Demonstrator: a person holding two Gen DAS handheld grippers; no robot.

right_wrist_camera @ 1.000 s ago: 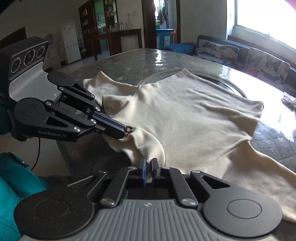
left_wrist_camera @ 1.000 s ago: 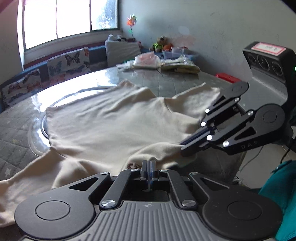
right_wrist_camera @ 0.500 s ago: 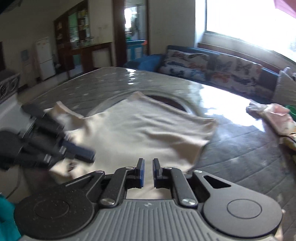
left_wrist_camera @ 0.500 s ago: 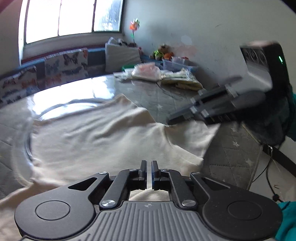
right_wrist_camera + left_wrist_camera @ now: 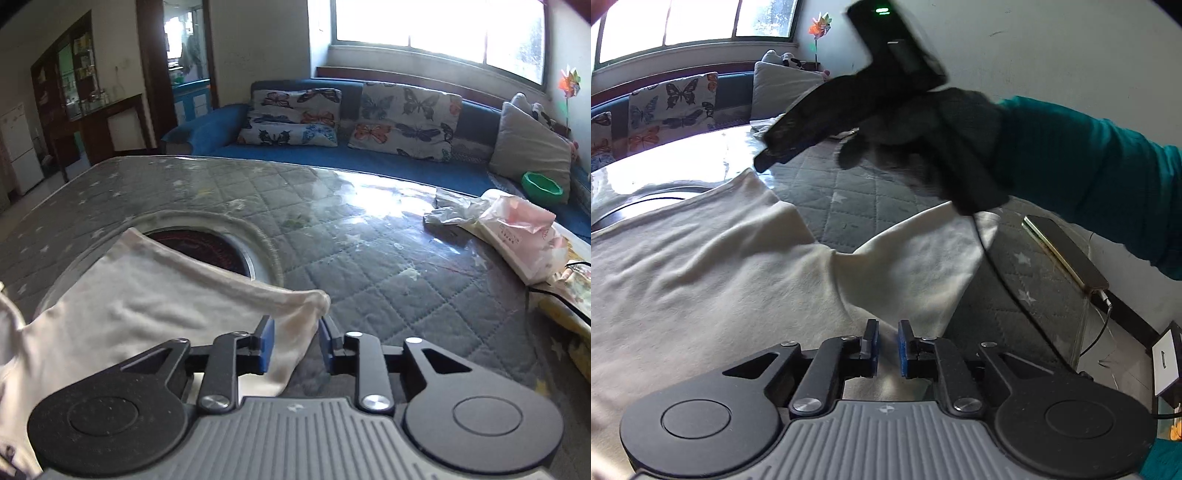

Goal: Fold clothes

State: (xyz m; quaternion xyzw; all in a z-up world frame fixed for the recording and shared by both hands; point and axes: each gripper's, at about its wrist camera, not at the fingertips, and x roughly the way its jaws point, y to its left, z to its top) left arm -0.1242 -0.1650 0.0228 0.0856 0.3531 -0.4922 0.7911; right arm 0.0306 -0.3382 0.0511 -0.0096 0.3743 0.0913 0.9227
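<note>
A cream long-sleeved top (image 5: 713, 266) lies spread on the grey quilted table (image 5: 849, 199). My left gripper (image 5: 885, 349) is open just above the cloth, with nothing between its blue pads. My right gripper (image 5: 293, 341) is open and hovers over a corner of the top's hem (image 5: 295, 306); the cloth lies between the pads without being pinched. In the left wrist view the right gripper (image 5: 827, 122) shows blurred, held by a gloved hand (image 5: 942, 147) above the table's far side.
A phone (image 5: 1063, 251) lies at the table's right edge with a cable. Plastic bags and packets (image 5: 517, 232) sit at the far right of the table. A round inset (image 5: 207, 247) sits in the table. A blue sofa (image 5: 369, 155) with butterfly cushions stands behind.
Both grippers let go of the top's near edge and opened. Both moved forward over the table; the right gripper swung to the far hem corner.
</note>
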